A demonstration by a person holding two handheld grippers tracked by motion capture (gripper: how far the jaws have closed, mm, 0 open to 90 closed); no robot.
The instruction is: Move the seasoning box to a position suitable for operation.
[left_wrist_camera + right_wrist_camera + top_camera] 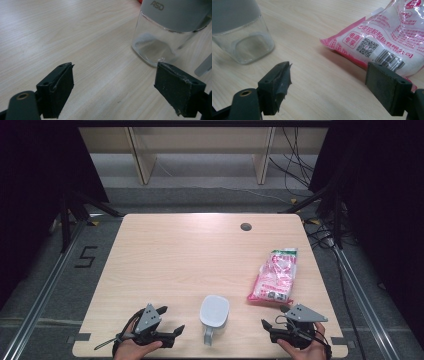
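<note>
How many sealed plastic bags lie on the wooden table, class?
1. The pink-and-white printed plastic bag lies flat near the right edge of the light wooden table, beyond the right gripper and right of the clear glass jar with the grey lid.

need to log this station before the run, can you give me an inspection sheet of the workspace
surface: light wood-grain table, bare apart from a grey round grommet near its far edge
job's things: clear glass jar with a grey lid, upright at the near edge between the grippers; pink and white printed plastic bag, lying flat at right
clutter: nothing seen
grippers: left gripper open, nothing between the jaws; right gripper open, nothing between the jaws; each held in a hand
cables: black cables on the floor beyond the table, at right
surroundings: grey floor, wooden furniture legs at the back, dark curtains at the sides
</note>
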